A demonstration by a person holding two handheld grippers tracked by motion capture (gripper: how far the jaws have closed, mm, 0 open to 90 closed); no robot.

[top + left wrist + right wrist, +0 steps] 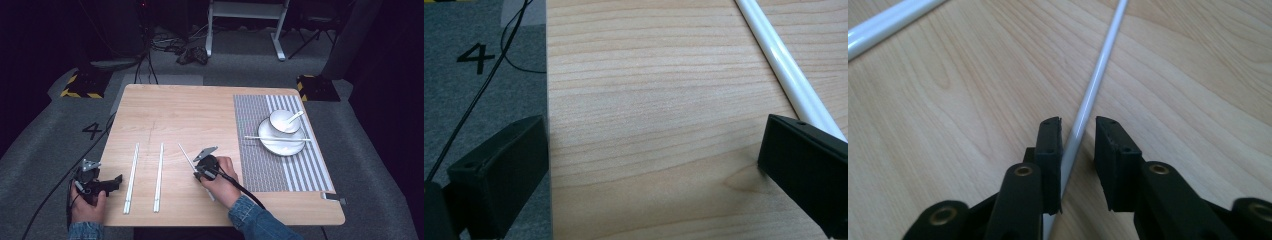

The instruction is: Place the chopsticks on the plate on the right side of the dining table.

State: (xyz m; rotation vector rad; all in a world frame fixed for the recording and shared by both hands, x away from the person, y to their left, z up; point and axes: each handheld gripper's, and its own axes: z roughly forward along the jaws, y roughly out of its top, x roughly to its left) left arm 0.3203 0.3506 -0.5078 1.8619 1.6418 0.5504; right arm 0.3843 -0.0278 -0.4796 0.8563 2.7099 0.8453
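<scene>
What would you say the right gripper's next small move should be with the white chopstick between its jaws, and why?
Probably close the jaws the rest of the way. In the right gripper view the white chopstick lies on the wooden table between the right gripper jaws, beside one pad, while a gap is left at the other. Lifting before both pads press would likely leave it behind.
</scene>
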